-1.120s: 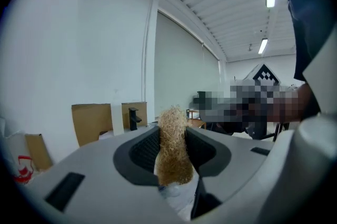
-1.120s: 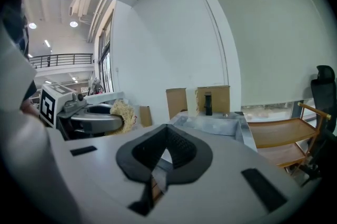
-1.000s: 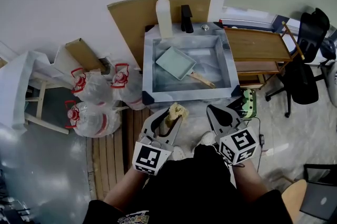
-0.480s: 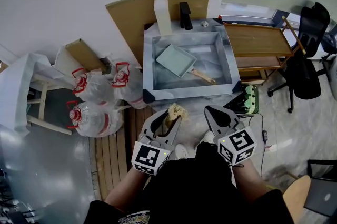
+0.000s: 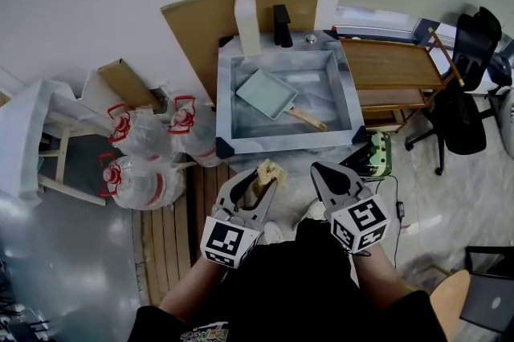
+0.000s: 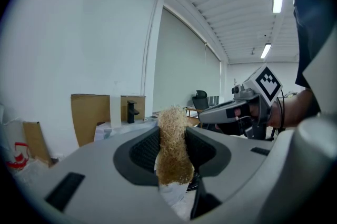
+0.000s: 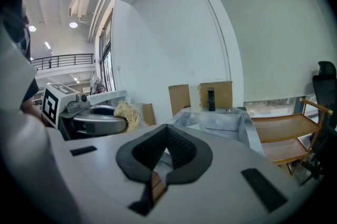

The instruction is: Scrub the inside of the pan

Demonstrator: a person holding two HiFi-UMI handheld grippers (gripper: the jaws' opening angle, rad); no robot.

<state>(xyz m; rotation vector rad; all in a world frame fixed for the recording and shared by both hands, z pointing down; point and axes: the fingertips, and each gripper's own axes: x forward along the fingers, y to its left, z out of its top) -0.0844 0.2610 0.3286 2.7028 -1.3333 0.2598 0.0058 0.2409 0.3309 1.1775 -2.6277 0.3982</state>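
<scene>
Head view – pan: a rectangular pale-green pan (image 5: 267, 93) with a wooden handle (image 5: 309, 120) lies askew inside the metal sink (image 5: 347, 87). Its handle points toward the sink's near right corner.
Head view – around the sink: a white bottle (image 5: 248, 23) and a black faucet (image 5: 282, 26) stand at the far rim. Water jugs (image 5: 140, 180) lie on the floor to the left, and a wooden cart (image 5: 397, 67) stands to the right.
Head view – grippers: the left gripper (image 5: 261, 176) and the right gripper (image 5: 321, 170) are held side by side close to the person's body. Both are short of the sink and well apart from the pan.
Left gripper view – jaws: clenched on a tan fibrous scrubber (image 6: 171, 144), which stands upright between the pads and sticks out above them.
Left gripper view – background: the right gripper shows at the right, with the faucet and sink edge beyond.
Right gripper view – jaws: pressed together with the tips meeting and nothing between them.
Right gripper view – surroundings: the left gripper with the scrubber shows at the left. The sink lies ahead and the wooden cart is at the right.
</scene>
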